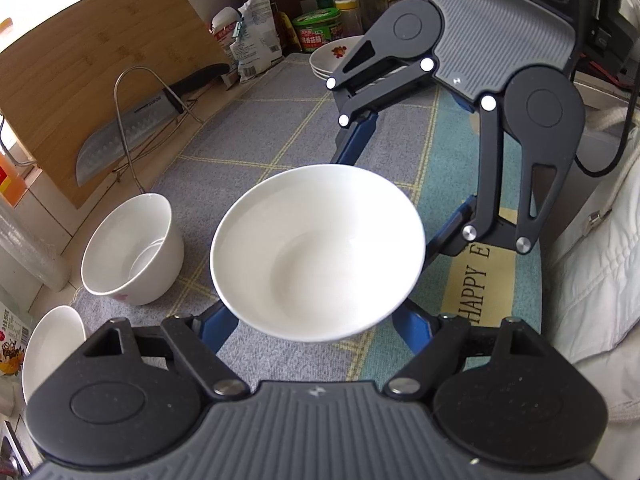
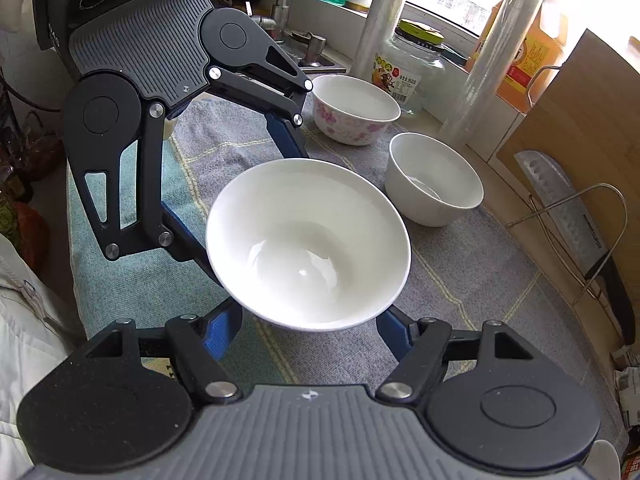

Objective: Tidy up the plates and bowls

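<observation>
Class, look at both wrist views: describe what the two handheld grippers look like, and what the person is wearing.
Each gripper, left gripper and right gripper, has a ribbed grey body, black linkage arms with round silver pivots and blue fingers. A black cable trails off the right one. The person wears a white quilted jacket.

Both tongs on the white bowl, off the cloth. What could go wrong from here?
1. The wide white bowl is pinched from opposite sides by the left tongs and right tongs; glazed, sloping walls could slip if either hand drifts.
2. The smaller white bowl and the flowered bowl sit close; a low swing could knock them.
3. The cleaver on its wire rack stands near the path.
</observation>
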`<state>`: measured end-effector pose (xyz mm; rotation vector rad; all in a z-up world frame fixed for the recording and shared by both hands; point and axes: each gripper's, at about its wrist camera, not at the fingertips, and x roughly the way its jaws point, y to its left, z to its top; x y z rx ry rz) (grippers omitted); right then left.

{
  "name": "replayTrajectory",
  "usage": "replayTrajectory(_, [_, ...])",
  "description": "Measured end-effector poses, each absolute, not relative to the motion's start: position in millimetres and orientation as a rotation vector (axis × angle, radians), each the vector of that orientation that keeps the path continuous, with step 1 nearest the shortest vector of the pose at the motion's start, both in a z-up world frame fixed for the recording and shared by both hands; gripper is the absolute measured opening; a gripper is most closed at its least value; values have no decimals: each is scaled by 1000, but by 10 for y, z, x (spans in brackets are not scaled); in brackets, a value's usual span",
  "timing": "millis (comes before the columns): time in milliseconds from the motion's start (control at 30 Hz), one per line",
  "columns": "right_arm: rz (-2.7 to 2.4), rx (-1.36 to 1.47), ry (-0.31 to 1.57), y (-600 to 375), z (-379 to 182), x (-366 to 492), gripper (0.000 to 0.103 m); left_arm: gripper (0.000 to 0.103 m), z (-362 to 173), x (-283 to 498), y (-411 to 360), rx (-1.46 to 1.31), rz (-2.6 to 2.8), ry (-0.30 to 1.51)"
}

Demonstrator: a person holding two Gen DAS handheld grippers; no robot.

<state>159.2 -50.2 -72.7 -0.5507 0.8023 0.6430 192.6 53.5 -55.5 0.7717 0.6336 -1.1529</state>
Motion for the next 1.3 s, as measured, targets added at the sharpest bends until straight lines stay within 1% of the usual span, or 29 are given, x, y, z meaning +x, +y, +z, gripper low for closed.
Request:
replayTrajectory(367, [551, -528, 811, -1025, -668, 1469, 78, 83, -569, 1886, -19, 797, -1213, 575])
replayTrajectory(633, [519, -524, 821, -1277, -695, 1465, 78, 83, -635, 1893, -319, 789, -1228, 567])
replayTrajectory(1300, [499, -496, 842, -1569, -824, 1743, 78, 83, -748, 2083, -598, 751, -1201, 604])
